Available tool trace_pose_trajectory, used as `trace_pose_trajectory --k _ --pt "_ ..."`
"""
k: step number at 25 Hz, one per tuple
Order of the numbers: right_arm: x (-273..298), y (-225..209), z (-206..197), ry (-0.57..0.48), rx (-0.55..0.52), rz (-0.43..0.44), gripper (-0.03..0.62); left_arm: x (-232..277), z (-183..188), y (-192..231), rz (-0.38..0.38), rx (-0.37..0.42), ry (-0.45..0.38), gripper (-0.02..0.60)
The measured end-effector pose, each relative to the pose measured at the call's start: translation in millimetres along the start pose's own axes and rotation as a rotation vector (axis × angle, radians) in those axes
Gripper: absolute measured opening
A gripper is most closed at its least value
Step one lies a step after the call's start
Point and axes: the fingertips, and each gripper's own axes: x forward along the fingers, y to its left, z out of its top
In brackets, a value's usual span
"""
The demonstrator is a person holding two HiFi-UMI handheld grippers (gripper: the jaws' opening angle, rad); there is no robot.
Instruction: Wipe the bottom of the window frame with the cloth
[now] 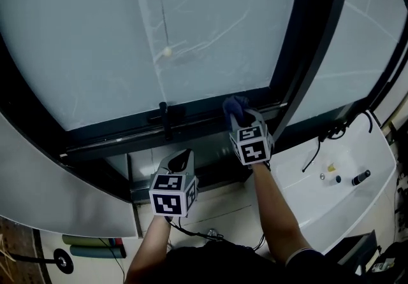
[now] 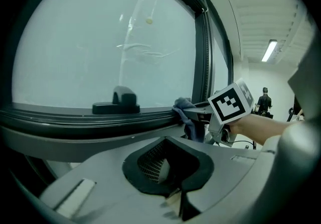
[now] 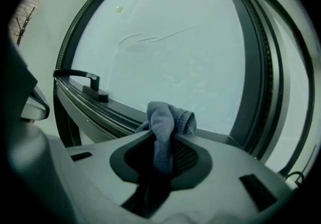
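A blue cloth (image 1: 234, 106) is bunched against the dark bottom window frame (image 1: 121, 135), just left of the slanted mullion. My right gripper (image 1: 241, 117) is shut on it, and the cloth (image 3: 164, 123) sticks up from between the jaws, its top touching the frame (image 3: 100, 112). In the left gripper view the cloth (image 2: 186, 113) hangs off the frame (image 2: 75, 120) beside the right gripper (image 2: 201, 116). My left gripper (image 1: 182, 159) hangs lower, below the frame and apart from it. Its jaws (image 2: 170, 170) are shut, nothing between them.
A black window handle (image 1: 164, 118) stands on the frame left of the cloth. A cord with a white bead (image 1: 167, 51) hangs over the glass. The dark mullion (image 1: 307, 53) rises right of the cloth. A white ledge (image 1: 357, 203) at right carries a cable and small items.
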Motion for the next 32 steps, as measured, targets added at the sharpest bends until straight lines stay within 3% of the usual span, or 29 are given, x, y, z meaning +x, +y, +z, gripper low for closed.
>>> trace_pose_trajectory --k 9,17,24,32 --pt "6 123 37 -0.035 -0.06 0.054 0.086 -67 -13 83 0.081 -0.05 -0.017 0.006" --pt "3 171 52 -0.06 -0.04 -0.029 0.086 -111 -23 146 0.121 -0.071 -0.025 0.006" --pt "6 239 73 -0.087 -0.043 0.008 0.085 -138 -21 183 0.126 -0.064 -0.046 0.006" --pt "15 346 111 -0.109 -0.114 0.121 0.084 -193 -34 245 0.201 -0.09 -0.058 0.006"
